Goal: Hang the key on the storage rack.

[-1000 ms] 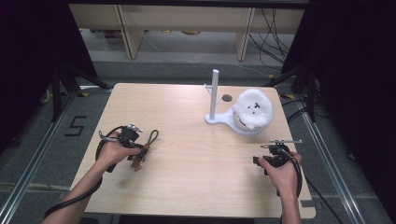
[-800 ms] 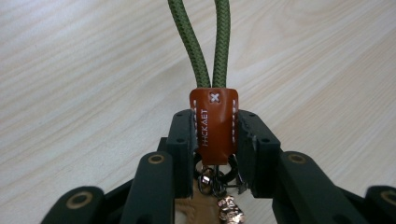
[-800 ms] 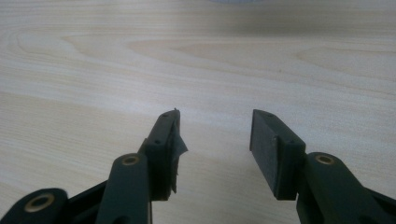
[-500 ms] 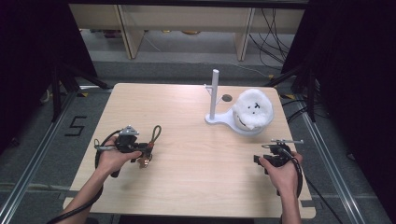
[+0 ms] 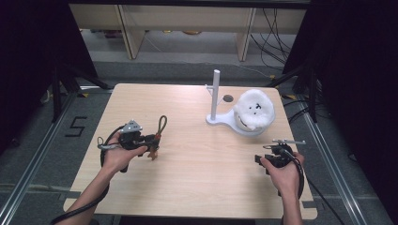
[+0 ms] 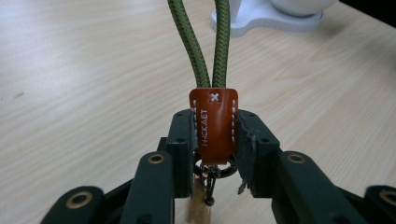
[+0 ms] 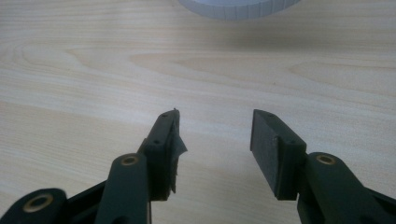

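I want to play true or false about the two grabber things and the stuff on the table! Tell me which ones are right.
1. The left gripper pinches an orange leather tab on a green braided cord loop. True.
2. The right gripper holds the cord. False: its fingers are apart with nothing between them.
3. A fluffy white plush toy sits on the white post stand. True.
4. The white stand lies on the floor. False: it stands on the light wooden table.
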The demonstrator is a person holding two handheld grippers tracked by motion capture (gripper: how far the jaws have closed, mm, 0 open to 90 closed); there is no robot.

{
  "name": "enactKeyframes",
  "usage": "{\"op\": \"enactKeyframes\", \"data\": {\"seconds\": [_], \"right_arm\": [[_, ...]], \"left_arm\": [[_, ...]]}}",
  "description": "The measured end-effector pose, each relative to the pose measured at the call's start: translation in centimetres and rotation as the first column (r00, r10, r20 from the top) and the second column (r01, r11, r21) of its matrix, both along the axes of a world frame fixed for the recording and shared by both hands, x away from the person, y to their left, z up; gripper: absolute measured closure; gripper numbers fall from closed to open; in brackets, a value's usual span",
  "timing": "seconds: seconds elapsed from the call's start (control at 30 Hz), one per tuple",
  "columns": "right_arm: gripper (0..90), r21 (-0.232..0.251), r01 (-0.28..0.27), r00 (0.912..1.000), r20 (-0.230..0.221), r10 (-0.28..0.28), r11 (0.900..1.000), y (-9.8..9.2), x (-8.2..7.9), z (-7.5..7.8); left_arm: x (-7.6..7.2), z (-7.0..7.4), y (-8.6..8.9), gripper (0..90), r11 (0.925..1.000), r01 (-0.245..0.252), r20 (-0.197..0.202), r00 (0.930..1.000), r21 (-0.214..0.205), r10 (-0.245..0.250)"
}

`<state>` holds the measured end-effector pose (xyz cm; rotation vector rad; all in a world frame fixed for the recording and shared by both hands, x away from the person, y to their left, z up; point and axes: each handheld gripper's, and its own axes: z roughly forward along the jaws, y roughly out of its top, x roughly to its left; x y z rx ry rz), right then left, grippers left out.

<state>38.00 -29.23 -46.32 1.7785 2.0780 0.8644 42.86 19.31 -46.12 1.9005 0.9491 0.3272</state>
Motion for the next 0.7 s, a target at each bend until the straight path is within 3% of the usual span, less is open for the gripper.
{"op": "enactKeyframes", "data": {"seconds": [0.33, 0.4, 0.5, 0.7], "right_arm": [[53.3, 0.021, 0.023, 0.9997, -0.007, -0.023, 0.9995, -0.1, 0.0, 0.1], [53.3, 0.000, 0.015, 0.9999, -0.002, -0.015, 0.9999, -0.1, 0.0, 0.1], [53.2, 0.011, -0.003, 0.9999, 0.016, 0.003, 0.9999, -0.1, 0.1, 0.0], [53.2, 0.015, 0.009, 1.0000, 0.005, -0.009, 0.9999, 0.0, 0.0, 0.1]], "left_arm": [[0.4, 0.7, -1.8, 68.3, 0.9974, 0.016, 0.070, 0.9975, -0.070, -0.011], [0.5, 1.0, -2.2, 68.3, 0.9979, 0.018, 0.081, 0.9967, -0.062, -0.013], [0.6, 1.2, -2.6, 68.3, 0.9975, 0.016, 0.098, 0.9951, -0.068, -0.009], [0.8, 1.6, -3.2, 68.3, 0.9968, 0.027, 0.123, 0.9922, -0.075, -0.018]]}}
